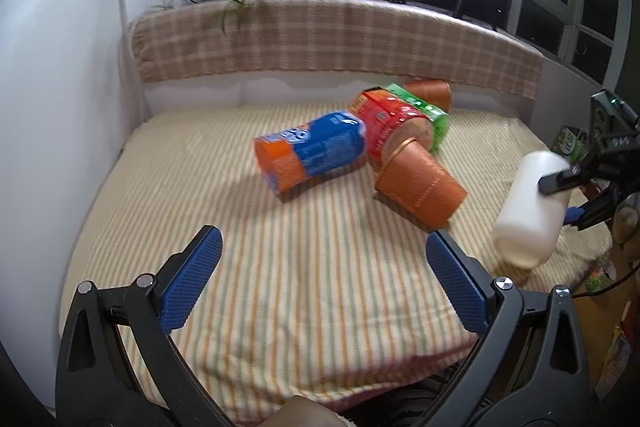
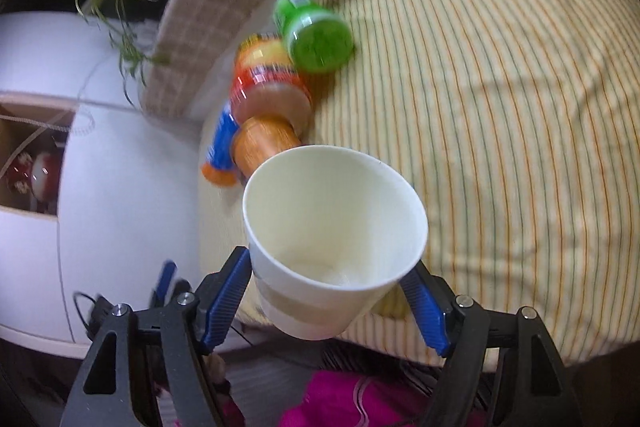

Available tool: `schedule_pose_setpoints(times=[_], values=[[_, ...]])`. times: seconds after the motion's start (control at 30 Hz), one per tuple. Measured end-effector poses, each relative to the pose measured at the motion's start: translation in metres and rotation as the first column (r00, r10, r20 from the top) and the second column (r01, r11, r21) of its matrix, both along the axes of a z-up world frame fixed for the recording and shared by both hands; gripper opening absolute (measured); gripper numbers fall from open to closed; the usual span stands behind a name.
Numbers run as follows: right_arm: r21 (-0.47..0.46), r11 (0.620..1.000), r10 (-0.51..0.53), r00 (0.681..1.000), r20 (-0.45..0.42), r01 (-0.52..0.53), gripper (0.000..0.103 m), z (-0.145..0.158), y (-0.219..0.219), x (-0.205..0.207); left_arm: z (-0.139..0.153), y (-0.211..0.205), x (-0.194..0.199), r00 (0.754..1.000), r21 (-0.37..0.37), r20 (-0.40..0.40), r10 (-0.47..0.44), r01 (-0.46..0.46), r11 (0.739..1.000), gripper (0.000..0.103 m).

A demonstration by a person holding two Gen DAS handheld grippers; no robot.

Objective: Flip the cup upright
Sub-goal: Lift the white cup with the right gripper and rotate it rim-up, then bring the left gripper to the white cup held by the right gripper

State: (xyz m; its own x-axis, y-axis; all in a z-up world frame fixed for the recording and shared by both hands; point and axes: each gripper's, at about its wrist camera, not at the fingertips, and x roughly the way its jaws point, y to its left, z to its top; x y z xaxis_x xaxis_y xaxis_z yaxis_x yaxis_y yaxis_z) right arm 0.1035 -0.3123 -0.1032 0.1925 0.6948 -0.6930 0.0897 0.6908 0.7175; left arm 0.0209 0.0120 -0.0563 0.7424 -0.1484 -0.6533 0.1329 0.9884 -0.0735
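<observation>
We had the white paper cup (image 2: 334, 251) clamped low on its wall in the right gripper (image 2: 326, 297), jaws closed onto it from both sides; the left gripper (image 1: 324, 279) hung empty w/ jaws spread wide over the striped bed cover (image 1: 304, 267), gripping nothing.

The cup was off the bed, in the air near the bed's right edge; in the left wrist view it (image 1: 530, 209) looked tilted, mouth pointing down and toward the cover; in the right wrist view we looked straight into its open mouth, base nearest the jaws. So we judged the step as mid-flip: picked up, rotation under way, not yet upright, not yet set down; blur in both views fit a moving rig.

Other things lay on the cover well apart from the cup: blue-orange can (image 1: 312, 155), red canister (image 1: 386, 125), green canister (image 1: 424, 111), an orange cup (image 1: 420, 187) on its side, a 2nd orange cup (image 1: 430, 91) at the back near the checked headboard (image 1: 320, 39).

Next move, as we judged it: roll the right wrist until the mouth faced up, lower the base flat onto a bare part of the cover, then ease the jaws apart; soft bedding could let a light cup tip, so release should be slow; thin paper wall probably dents under squeeze.
</observation>
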Motion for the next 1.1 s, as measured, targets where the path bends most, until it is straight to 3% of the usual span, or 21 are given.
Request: schedule_pose_setpoints(times=[0.3, 0.53, 0.77, 0.9, 1.1], values=[[-0.087, 0.993, 0.075, 0.995, -0.061, -0.081, 0.077, -0.015, 0.002, 0.008, -0.001, -0.037, 0.017, 0.984, -0.067, -0.099, -0.147, 0.141, 0.988, 0.103], [-0.095, 0.993, 0.07, 0.996, -0.052, -0.075, 0.078, -0.022, 0.006, 0.029, 0.001, -0.067, 0.029, 0.967, -0.047, -0.143, -0.213, 0.208, 0.977, 0.103], [-0.131, 0.989, 0.073, 0.997, 0.039, -0.067, 0.088, -0.019, 0.005, 0.039, 0.001, -0.087, 0.04, 0.938, -0.082, -0.202, -0.283, 0.271, 0.959, 0.103], [-0.095, 0.995, 0.05, 0.993, 0.107, -0.04, 0.089, -0.006, -0.007, 0.035, 0.002, -0.1, 0.047, 0.914, -0.124, -0.247, -0.322, 0.299, 0.946, 0.103], [-0.116, 0.99, -0.045, 0.969, 0.243, 0.075, 0.09, 0.02, -0.043, 0.005, -0.002, -0.128, 0.071, 0.839, -0.25, -0.384, -0.385, 0.307, 0.918, 0.077]])
